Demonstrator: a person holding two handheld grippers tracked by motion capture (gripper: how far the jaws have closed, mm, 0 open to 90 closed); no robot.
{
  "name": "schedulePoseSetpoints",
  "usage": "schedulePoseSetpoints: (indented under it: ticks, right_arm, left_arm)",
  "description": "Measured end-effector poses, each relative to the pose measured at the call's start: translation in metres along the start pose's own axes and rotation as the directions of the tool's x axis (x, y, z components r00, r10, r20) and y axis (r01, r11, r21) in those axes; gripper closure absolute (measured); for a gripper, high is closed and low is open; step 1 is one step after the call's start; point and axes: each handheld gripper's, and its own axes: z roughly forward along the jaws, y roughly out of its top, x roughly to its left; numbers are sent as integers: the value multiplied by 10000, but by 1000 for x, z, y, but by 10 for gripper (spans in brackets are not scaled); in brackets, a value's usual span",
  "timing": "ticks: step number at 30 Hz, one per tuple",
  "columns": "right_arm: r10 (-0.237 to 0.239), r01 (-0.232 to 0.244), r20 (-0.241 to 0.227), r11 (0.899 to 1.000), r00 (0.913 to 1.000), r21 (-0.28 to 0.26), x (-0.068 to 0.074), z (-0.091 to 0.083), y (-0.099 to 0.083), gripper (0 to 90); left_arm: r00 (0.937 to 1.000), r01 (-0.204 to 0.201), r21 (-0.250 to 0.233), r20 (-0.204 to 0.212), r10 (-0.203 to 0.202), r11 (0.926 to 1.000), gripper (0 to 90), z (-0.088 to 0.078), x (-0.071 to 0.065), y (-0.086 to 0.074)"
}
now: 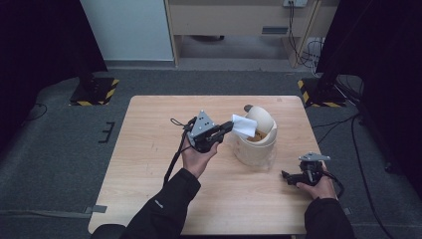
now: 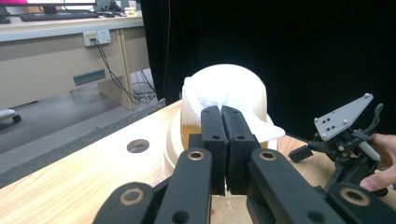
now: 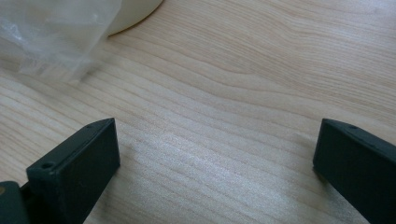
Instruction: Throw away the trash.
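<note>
**Left gripper pinches white tissue at the bin's mouth**

At table centre, the left gripper [image 1: 228, 128] has its jaws closed on a white tissue [image 1: 244, 124] at the cream bin [image 1: 256, 144]'s 10 o'clock rim. At the bin's 4 o'clock, the right gripper [image 1: 284, 175] rests on the wooden table [image 1: 149, 149], jaws spread wide, holding nothing.

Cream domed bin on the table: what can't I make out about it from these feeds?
- Inside of the cream domed bin: high view, hidden by its lid and the white tissue.
- Tissue's pinched edge: left gripper view, hidden behind the left tool.
- Bin body: right gripper view, cut off by the top edge.
</note>
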Motion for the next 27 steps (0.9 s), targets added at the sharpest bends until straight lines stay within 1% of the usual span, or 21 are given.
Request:
schedulePoseSetpoints:
  ticks: [14,20,27]
  right_arm:
    - [3,-3,-1,10000,10000,-1,0,0,0,7]
    - [4,-4,-2,10000,10000,2,0,0,0,6]
    - [-1,1,-1,10000,10000,-2,0,0,0,7]
  left_arm:
    - [9998,-184,547,-92,189,9983,883,14,-2,-9]
    - [9997,-139,715,-175,152,9973,883,22,-3,-13]
    - [9996,-11,752,-280,32,9972,883,30,-4,-17]
